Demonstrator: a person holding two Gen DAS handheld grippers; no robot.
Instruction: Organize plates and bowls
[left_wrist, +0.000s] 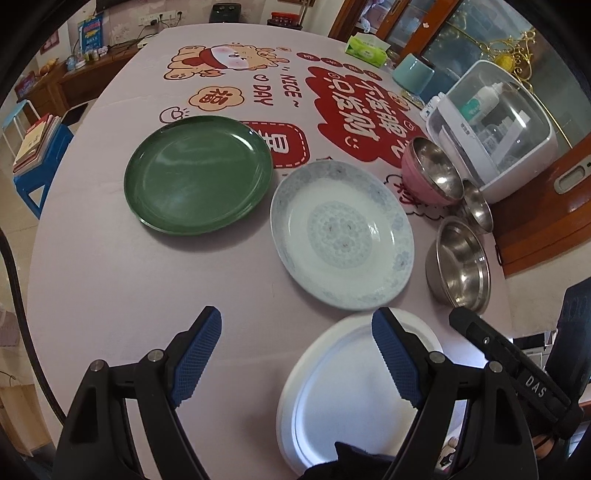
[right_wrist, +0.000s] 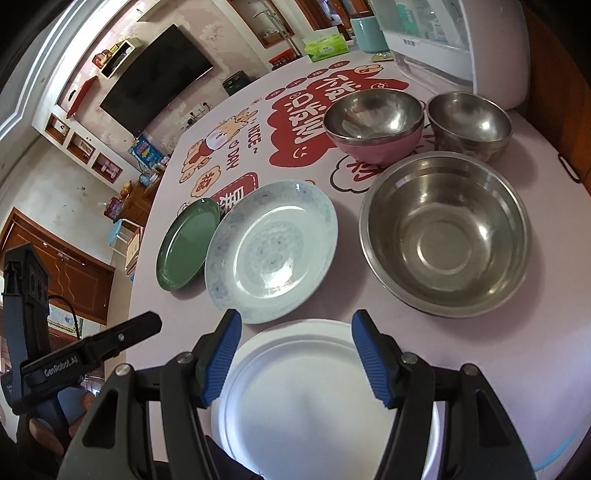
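White melamine fills the bottom of both views: the white plate (right_wrist: 321, 398) lies nearest us at six o'clock on the table (left_wrist: 110, 277), under our right gripper (right_wrist: 295, 354), whose blue pads (right_wrist: 221, 360) stand wide apart above its far rim, holding nothing. Our left gripper (left_wrist: 295, 354) hovers with its fingers equally spread and empty, the right pad over that plate's left edge. At twelve o'clock from the white plate sits the blue-patterned plate (right_wrist: 273, 251), just beside it. The green plate (left_wrist: 197, 181) lies at ten o'clock, close to the patterned one. At two o'clock in the right view rests the large steel bowl (right_wrist: 447, 236); beyond it stand the pink bowl (right_wrist: 373, 122) and the small steel bowl (right_wrist: 469, 123), side by side before a white appliance (left_wrist: 495, 129).
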